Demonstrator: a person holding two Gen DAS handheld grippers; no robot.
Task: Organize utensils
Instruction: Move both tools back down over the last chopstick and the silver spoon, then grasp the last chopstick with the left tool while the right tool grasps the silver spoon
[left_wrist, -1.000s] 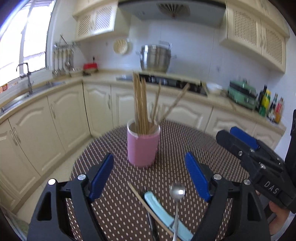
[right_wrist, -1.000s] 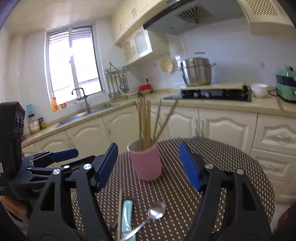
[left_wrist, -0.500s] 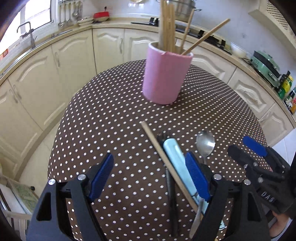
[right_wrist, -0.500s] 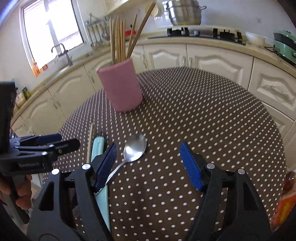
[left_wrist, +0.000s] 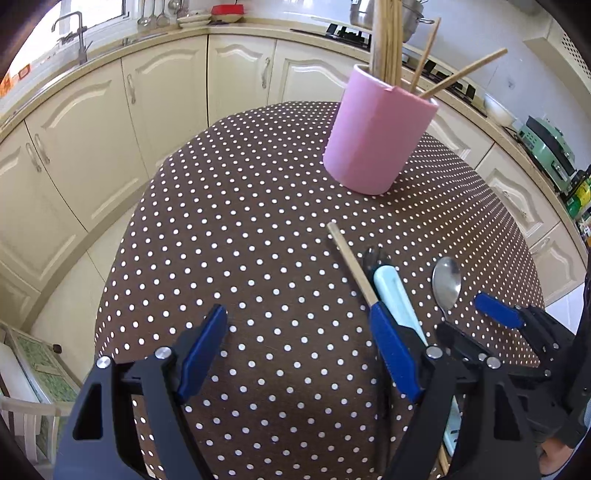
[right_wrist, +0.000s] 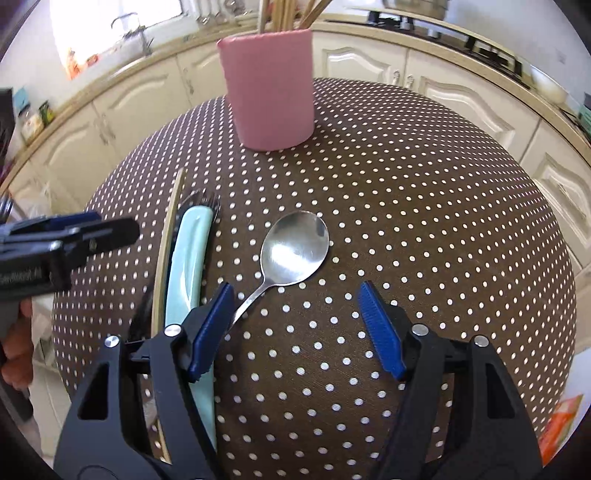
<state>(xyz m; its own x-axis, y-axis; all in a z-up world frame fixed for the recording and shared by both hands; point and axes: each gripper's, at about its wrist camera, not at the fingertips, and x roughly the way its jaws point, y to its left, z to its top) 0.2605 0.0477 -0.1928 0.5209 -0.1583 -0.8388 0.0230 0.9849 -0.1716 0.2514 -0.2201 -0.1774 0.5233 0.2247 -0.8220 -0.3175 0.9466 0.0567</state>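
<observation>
Table (left_wrist: 258, 221) under a brown dotted cloth carries a pink holder (left_wrist: 376, 140) of chopsticks toward its far edge, and nearer lie a loose chopstick (left_wrist: 351, 264), a pale-blue-handled fork (right_wrist: 188, 266) and a steel spoon (right_wrist: 293, 249) side by side. Left gripper (left_wrist: 299, 347) hovers wide and empty, the chopstick and fork running under its right finger. Right gripper (right_wrist: 297, 328) hovers wide and empty too, the spoon's bowl just ahead of its gap and the handle passing under its left finger.

The left gripper (left_wrist: 295, 347) hangs wide open over the dotted table (left_wrist: 221, 221). A pink cup (left_wrist: 376, 140) of chopsticks (left_wrist: 388, 33) stands at one o'clock. Chopstick (left_wrist: 351, 266), mint handle (left_wrist: 395, 299) and spoon (left_wrist: 447, 282) lie at three o'clock, beside the right gripper (left_wrist: 476, 321).
</observation>
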